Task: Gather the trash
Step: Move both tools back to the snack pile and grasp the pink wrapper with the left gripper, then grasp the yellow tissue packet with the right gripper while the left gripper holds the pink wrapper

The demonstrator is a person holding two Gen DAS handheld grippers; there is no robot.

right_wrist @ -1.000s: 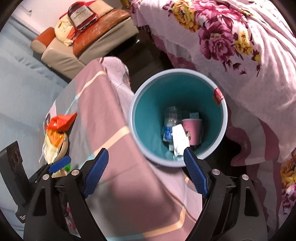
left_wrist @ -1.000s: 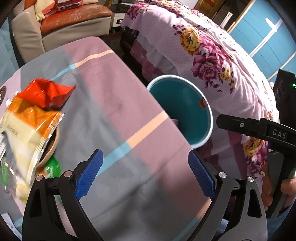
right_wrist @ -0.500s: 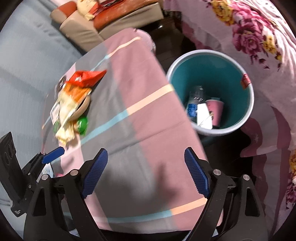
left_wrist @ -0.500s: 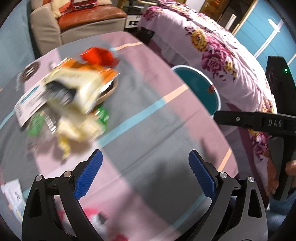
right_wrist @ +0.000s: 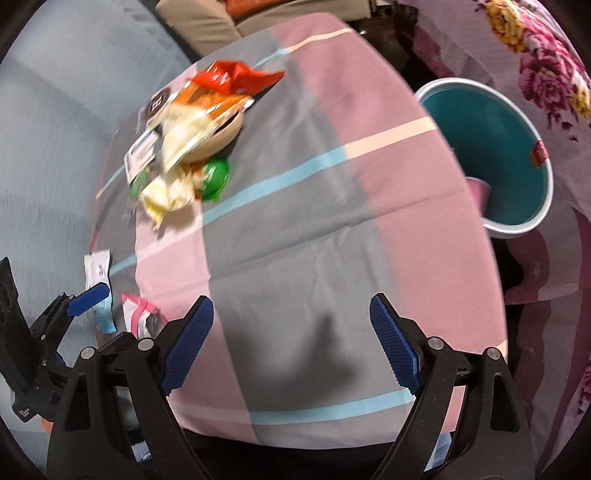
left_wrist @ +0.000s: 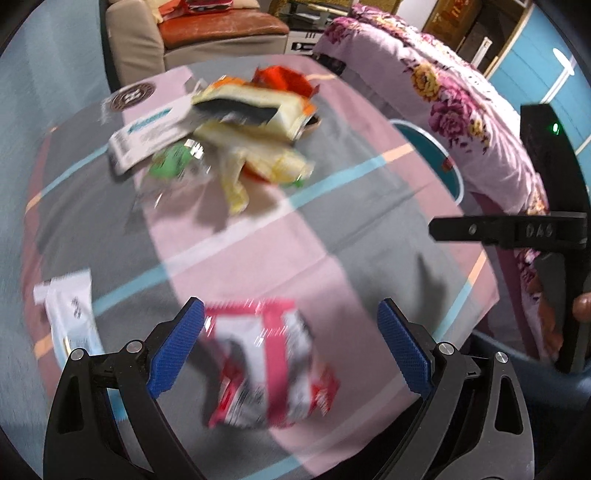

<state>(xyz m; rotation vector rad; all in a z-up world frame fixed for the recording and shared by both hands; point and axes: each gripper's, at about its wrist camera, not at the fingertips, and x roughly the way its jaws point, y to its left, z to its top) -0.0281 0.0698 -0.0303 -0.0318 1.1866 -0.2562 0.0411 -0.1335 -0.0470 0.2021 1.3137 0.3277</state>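
My left gripper (left_wrist: pixel 290 345) is open and empty, just above a red and white snack wrapper (left_wrist: pixel 269 363) on the checked tablecloth (left_wrist: pixel 332 236). A white wrapper (left_wrist: pixel 70 314) lies to its left. A pile of yellow, orange and green wrappers (left_wrist: pixel 251 144) lies over a bowl at the far side. My right gripper (right_wrist: pixel 291 341) is open and empty over the bare cloth (right_wrist: pixel 295 240); the pile (right_wrist: pixel 192 122) is far left of it. The teal trash bin (right_wrist: pixel 491 155) stands beside the table at right, with a pink cup inside.
A bed with a floral pink cover (left_wrist: pixel 461 92) runs along the right, behind the bin (left_wrist: pixel 436 158). A sofa (left_wrist: pixel 207 29) stands beyond the table. The right gripper's body (left_wrist: pixel 554 229) shows at the right of the left wrist view.
Both grippers have swung left from the bin, back over the table. The left one has come down toward the red and white wrapper. Both stay open.
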